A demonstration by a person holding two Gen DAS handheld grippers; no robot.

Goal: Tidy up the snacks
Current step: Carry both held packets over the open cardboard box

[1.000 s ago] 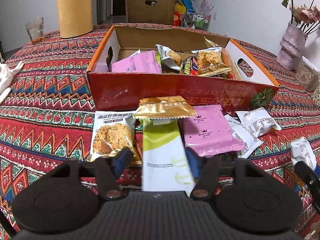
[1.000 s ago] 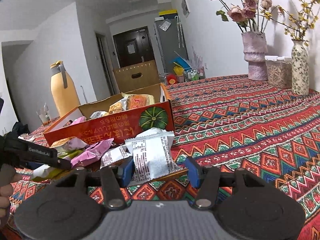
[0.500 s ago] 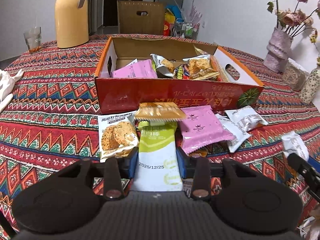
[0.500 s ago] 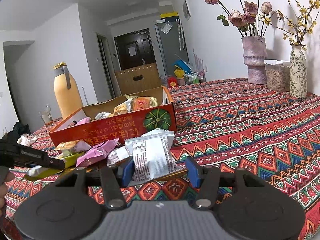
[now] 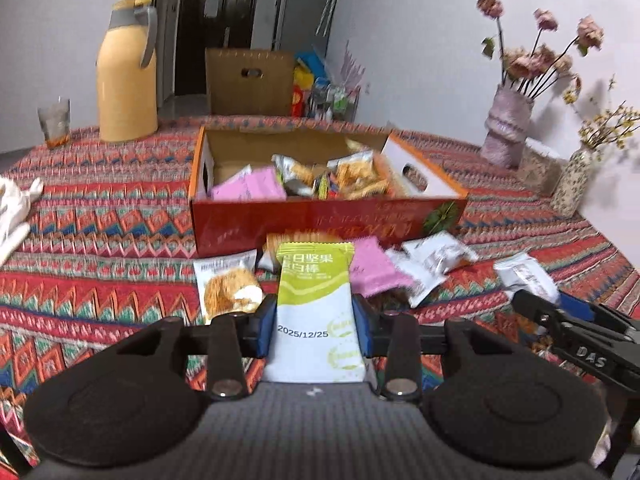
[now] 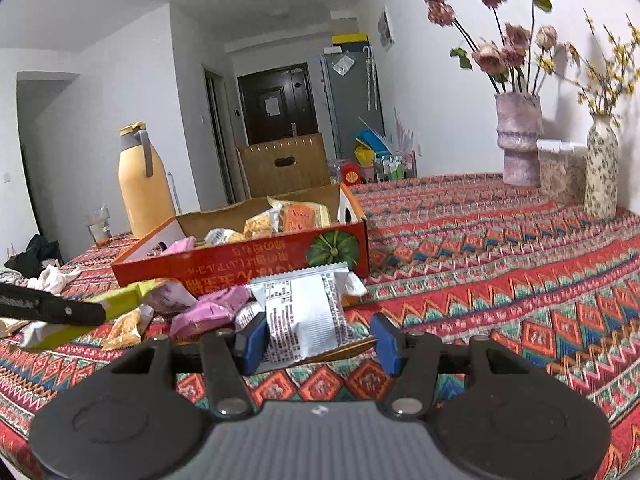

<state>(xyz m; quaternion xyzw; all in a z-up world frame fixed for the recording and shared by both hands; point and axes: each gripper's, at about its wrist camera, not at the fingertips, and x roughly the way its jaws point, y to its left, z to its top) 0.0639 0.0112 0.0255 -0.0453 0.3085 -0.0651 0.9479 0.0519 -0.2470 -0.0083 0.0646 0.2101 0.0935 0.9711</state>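
The left gripper (image 5: 314,322) has its blue fingers (image 5: 264,330) clenched on a green-and-white bar (image 5: 314,304) stamped "2025/12/25", with Chinese characters on its green top; the bar is lifted above the tabletop (image 5: 100,216), just short of the box (image 5: 320,220). In the right wrist view the same bar (image 6: 120,300) shows at 9 o'clock.

The right gripper (image 6: 316,340) has its fingers (image 6: 384,344) spread on either side of a silver packet (image 6: 304,316) printed with small text too fine to read; the far finger stands clear of it, so nothing is gripped.

The red box, printed with Chinese characters and a green pumpkin (image 6: 334,248), sits at 12 o'clock and holds a pink pack (image 5: 250,188) on its left and biscuit packs (image 5: 352,176) toward the right. Loose against its near wall lie a cracker pack (image 5: 228,284), a pink packet (image 5: 372,268) and silver packets (image 5: 436,256).

The tabletop wears a red zigzag cloth. A glass (image 5: 54,120) and yellow flask (image 5: 128,72) stand at 10 o'clock, vases of dried flowers (image 5: 506,128) at 2 o'clock. Behind are a dark door (image 5: 216,28) and a brown carton (image 5: 250,80).
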